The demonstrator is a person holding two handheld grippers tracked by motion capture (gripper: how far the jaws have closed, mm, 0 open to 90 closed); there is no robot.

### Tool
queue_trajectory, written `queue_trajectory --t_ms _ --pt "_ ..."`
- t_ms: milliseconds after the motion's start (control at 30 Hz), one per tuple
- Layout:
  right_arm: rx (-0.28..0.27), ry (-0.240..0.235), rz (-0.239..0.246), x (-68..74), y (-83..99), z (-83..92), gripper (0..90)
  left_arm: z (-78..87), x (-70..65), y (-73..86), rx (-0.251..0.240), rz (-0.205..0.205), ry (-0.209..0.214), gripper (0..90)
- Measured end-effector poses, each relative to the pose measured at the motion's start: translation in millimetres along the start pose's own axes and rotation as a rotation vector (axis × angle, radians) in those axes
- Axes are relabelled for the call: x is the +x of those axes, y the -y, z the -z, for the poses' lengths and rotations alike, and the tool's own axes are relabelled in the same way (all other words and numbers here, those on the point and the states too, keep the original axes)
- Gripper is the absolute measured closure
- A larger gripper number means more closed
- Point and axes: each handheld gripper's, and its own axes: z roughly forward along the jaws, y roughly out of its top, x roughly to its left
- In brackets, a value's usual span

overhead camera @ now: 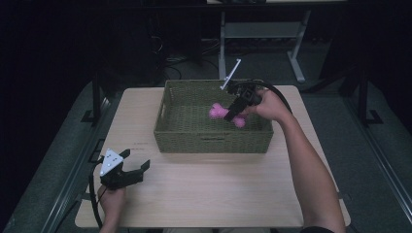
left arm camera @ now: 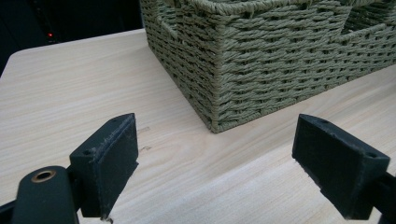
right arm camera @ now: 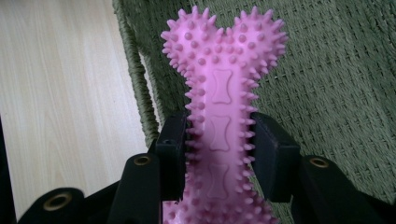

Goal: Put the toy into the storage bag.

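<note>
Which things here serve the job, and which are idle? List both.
In the job: pink bone toy, right gripper clamping it, wicker basket beneath it.
Idle: left gripper, open over the table; metal desk frame behind.

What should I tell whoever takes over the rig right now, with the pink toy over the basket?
Right gripper: shut on the pink spiky bone toy, jaws clamping its shaft, held inside the rim of the green woven basket, above its floor.
Left gripper: open, nothing between the jaws, resting near the table's front left, pointing at the basket's corner.
Done: toy picked up and brought over the basket.
Left: likely lower it to the basket floor, open the jaws, and lift the right gripper out without snagging the rim.
</note>
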Motion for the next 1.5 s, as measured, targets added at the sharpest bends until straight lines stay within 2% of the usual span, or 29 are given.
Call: queue_trajectory --t_ms 500,1100,1500 --pt "0.030 -0.010 -0.017 -9.0 -1.2 -21.1 58.0 0.5 0.0 -0.1 -0.003 0.000 0.001 13.9" --pt "0.040 -0.018 -0.042 -14.5 7.9 -34.0 57.9 0.2 -0.2 0.0 -0.002 0.000 0.002 13.9" --pt "0.055 -0.021 -0.040 -15.3 8.8 -38.5 57.9 0.3 -0.4 0.0 -0.005 0.004 0.003 13.9"
